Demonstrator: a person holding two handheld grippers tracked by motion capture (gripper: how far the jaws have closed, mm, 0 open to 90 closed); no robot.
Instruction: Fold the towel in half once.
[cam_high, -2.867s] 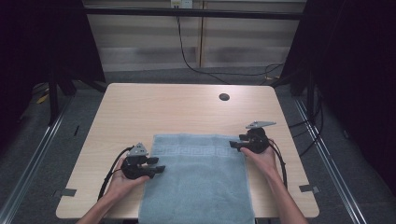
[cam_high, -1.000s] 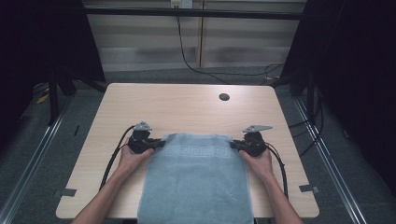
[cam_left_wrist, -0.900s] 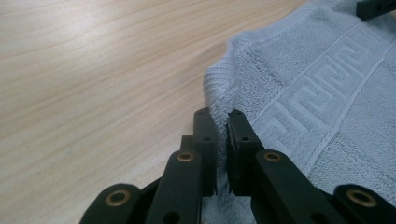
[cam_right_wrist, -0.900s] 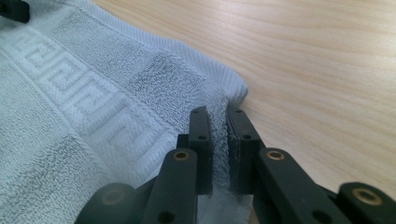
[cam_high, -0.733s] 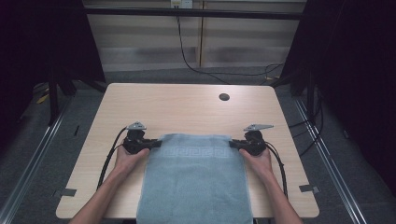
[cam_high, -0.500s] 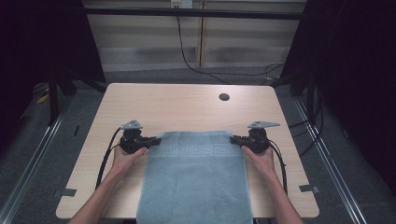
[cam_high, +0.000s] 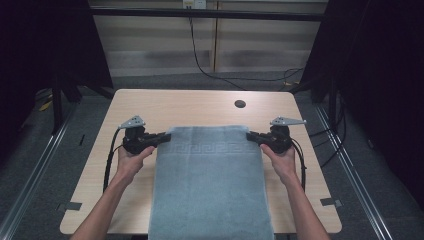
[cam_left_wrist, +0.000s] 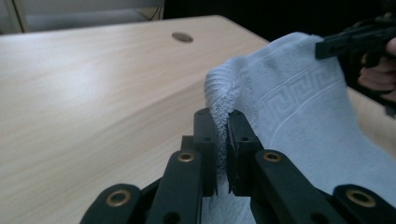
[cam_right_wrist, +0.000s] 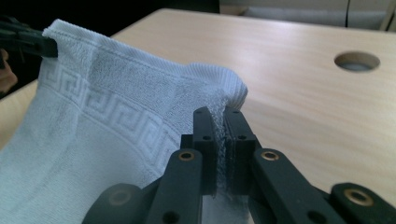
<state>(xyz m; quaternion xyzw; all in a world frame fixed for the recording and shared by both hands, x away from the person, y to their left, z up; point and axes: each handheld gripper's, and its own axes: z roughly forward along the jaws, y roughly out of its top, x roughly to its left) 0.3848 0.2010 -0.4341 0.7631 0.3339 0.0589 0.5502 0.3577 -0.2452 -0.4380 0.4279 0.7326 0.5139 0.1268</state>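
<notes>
- One towel (cam_high: 210, 185) lies along the bench (cam_high: 200, 107), its near end hanging over the front edge.
- Two tongs: left tongs (cam_high: 161, 137) clamped on its far left corner, right tongs (cam_high: 252, 136) clamped on the far right corner.
- One round hole (cam_high: 240, 104) farther back.

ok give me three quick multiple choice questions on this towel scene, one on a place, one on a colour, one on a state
1. Where is the round hole in the table?
A. beyond the towel's far edge
B. under the left hand
C. at the near left corner

2. What colour is the towel?
A. red
B. pale blue-grey
C. black

3. How do the left gripper and right gripper stand?
A. both wide open
B. one lying on the table
C. each shut on a towel corner

Answers: 1 A, the hole lies past the far edge; 2 B, the high view shows it; 3 C, cloth is pinched between both pairs of jaws.
</notes>
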